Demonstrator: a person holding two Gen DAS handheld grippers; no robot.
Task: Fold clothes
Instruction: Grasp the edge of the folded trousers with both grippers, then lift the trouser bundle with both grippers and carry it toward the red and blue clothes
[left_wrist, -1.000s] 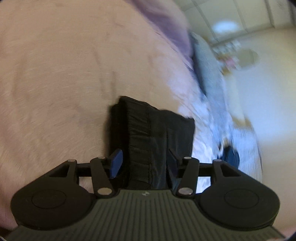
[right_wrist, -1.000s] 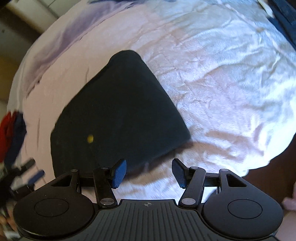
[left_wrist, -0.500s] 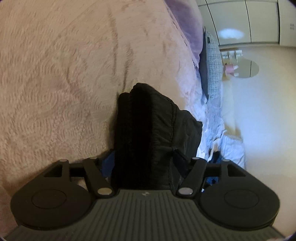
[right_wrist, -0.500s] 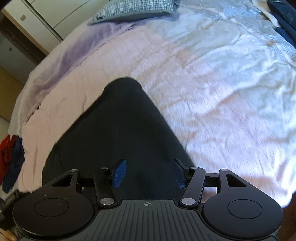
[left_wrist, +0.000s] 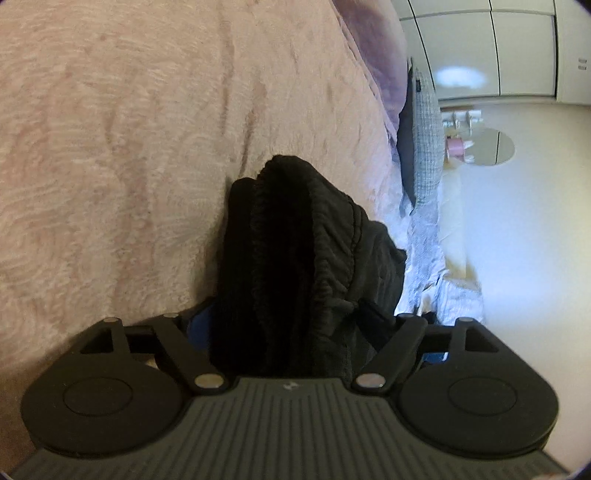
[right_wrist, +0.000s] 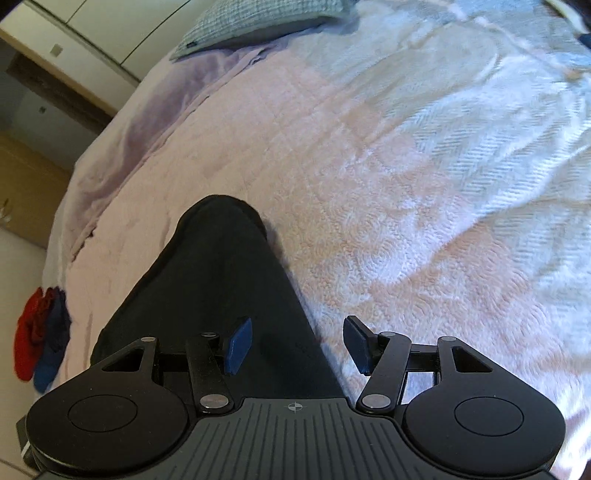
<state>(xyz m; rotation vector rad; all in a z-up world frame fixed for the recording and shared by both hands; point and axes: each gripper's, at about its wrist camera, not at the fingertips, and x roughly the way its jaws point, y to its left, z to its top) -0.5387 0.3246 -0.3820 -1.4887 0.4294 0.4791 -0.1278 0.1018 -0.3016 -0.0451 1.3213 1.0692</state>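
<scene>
A black garment (right_wrist: 218, 295) lay on the pink bedspread (right_wrist: 369, 206), seemingly folded into a compact stack, its gathered edge bunched between the opening jaws of the left gripper (left_wrist: 284, 325), while the right gripper (right_wrist: 295, 345), jaws apart and empty, hung over its near corner

The left claw (left_wrist: 284, 328) is opening around the black garment (left_wrist: 295, 258) (lowered onto the bed).

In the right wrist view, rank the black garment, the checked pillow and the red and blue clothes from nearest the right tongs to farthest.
1. Black garment, partly under the open right tongs.
2. Red and blue clothes, off the bed's left edge.
3. Checked pillow, at the bed's far end.
</scene>
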